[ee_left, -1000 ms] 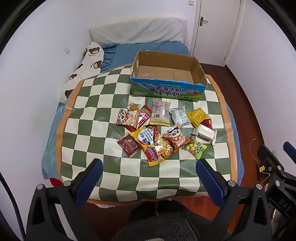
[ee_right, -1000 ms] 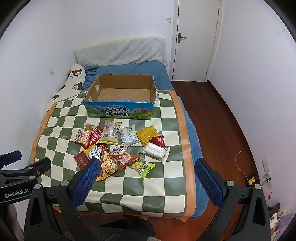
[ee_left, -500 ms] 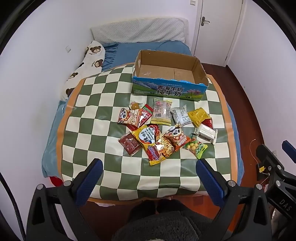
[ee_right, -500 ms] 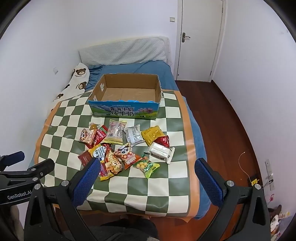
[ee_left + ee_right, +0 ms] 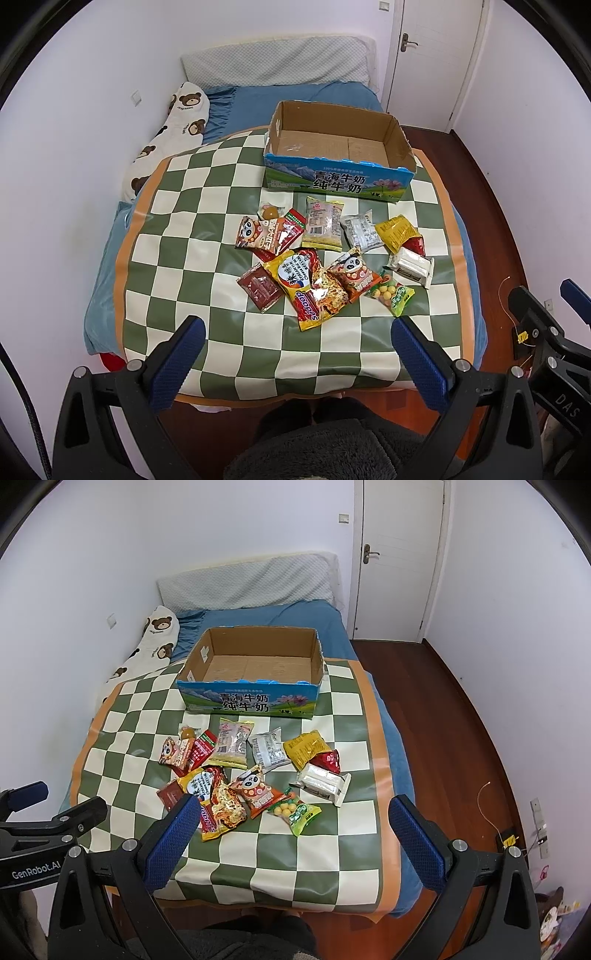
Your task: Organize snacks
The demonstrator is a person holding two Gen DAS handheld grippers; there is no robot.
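Several snack packets lie in a loose pile (image 5: 328, 258) (image 5: 255, 771) on a green-and-cream checkered cloth (image 5: 192, 221) (image 5: 332, 834) spread over a bed. Among them are a yellow noodle pack (image 5: 306, 288), a green candy bag (image 5: 295, 812) and a white wrapped bar (image 5: 323, 781). Behind the pile stands an empty cardboard box (image 5: 391, 133) (image 5: 317, 653) with a blue printed front. My left gripper (image 5: 295, 354) hangs open above the cloth's near edge, holding nothing. My right gripper (image 5: 291, 834) is open too, its left finger overlapping the pile's near corner in view.
A bear-print pillow (image 5: 166, 136) and a grey headboard cushion (image 5: 277, 62) lie against the back wall. A white door (image 5: 399, 554) and wooden floor (image 5: 461, 720) are to the right of the bed. Dark fleece clothing of the person (image 5: 314, 454) fills the bottom.
Both grippers have drifted slightly forward and toward the bed, so the cloth and snacks sit a little lower and closer in view. Jaws stayed open; nothing was touched.
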